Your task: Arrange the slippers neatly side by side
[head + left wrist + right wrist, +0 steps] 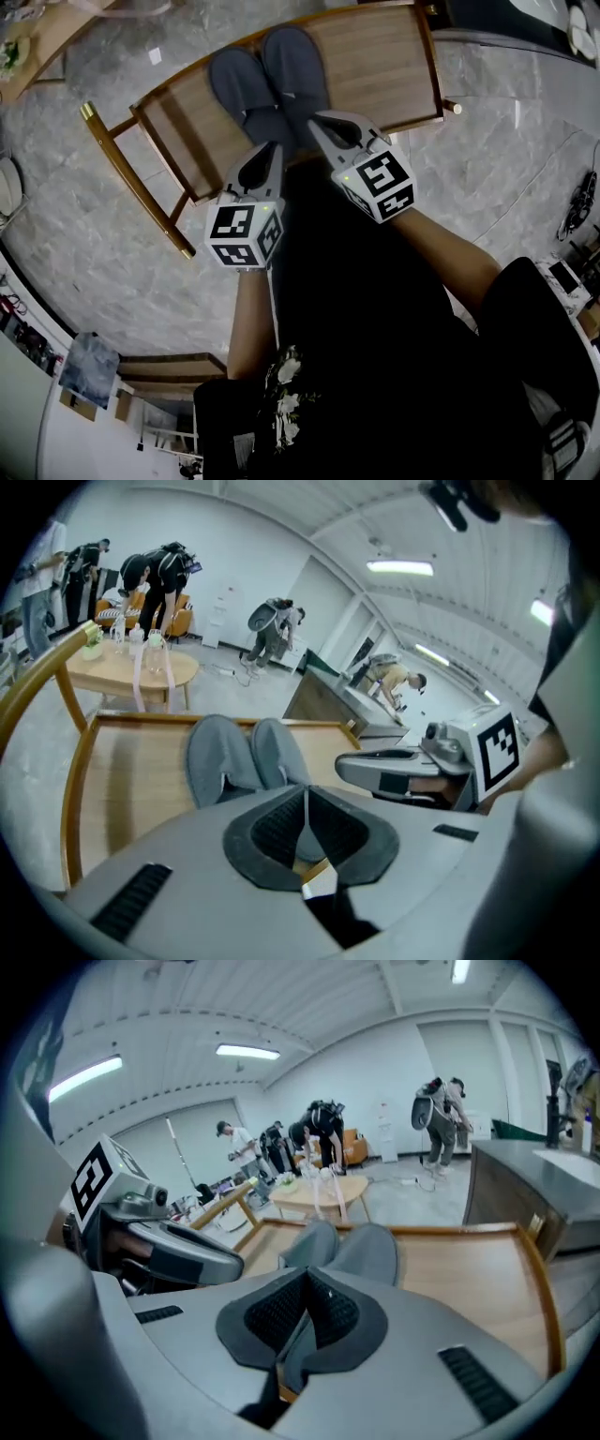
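Slippers (272,80), a grey pair, lie side by side and touching on the wooden worktop (384,66), toes pointing away from the person. The arranging looks all but done; at most a small squaring-up seems left. The left hand-held gripper (274,148) and the right hand-held gripper (315,122) hang over the heel ends, near the pair but holding neither shoe. Both have their jaws closed together with nothing between them, and each gripper view shows the slippers lying just ahead.
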Action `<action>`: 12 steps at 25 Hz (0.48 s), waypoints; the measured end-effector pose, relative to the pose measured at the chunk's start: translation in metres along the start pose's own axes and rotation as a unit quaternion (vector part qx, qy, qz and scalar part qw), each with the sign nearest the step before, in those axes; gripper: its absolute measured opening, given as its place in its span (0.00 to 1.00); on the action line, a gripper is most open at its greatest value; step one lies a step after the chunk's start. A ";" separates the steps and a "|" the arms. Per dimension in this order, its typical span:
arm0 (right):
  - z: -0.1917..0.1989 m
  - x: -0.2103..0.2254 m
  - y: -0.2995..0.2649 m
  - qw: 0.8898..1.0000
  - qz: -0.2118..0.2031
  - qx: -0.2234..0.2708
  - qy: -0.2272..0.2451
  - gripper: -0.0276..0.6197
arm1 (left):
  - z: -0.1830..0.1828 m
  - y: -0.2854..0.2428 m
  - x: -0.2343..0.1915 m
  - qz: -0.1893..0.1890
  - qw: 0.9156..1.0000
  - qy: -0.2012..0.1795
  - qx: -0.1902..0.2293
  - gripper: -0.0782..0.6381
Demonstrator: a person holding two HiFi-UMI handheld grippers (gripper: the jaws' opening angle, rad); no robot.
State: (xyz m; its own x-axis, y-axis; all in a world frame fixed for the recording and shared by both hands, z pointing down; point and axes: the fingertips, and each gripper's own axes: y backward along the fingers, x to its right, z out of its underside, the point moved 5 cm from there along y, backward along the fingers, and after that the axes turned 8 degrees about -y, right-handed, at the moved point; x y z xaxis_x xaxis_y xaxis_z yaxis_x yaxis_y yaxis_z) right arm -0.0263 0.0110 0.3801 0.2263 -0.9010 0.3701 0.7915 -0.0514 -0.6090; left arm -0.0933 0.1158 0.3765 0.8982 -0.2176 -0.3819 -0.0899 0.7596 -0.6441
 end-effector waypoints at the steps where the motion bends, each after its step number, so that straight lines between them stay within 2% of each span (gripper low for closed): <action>1: -0.009 -0.007 0.008 1.000 -0.010 0.016 0.018 0.04 | -0.009 0.008 0.010 0.002 1.000 -0.005 0.020 0.13; 3: -0.025 -0.018 0.024 0.997 -0.028 0.041 0.058 0.04 | -0.029 0.024 0.030 0.003 0.997 -0.033 0.064 0.11; 6: -0.052 -0.030 0.045 0.991 -0.039 0.085 0.100 0.04 | -0.062 0.049 0.050 -0.019 0.988 -0.095 0.124 0.11; 9: -0.077 -0.047 0.073 0.983 -0.047 0.137 0.113 0.04 | -0.086 0.074 0.062 -0.074 0.972 -0.168 0.150 0.11; 12: -0.098 -0.062 0.106 0.976 -0.044 0.182 0.112 0.04 | -0.100 0.096 0.073 -0.105 0.960 -0.199 0.167 0.11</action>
State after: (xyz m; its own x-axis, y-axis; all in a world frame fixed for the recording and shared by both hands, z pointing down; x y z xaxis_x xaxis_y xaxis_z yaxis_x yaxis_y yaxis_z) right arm -0.0125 0.0188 0.2241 0.0517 -0.9736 0.2225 0.9610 -0.0121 -0.2764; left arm -0.0796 0.1117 0.2202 0.9807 -0.1868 0.0585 0.1943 0.8935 -0.4048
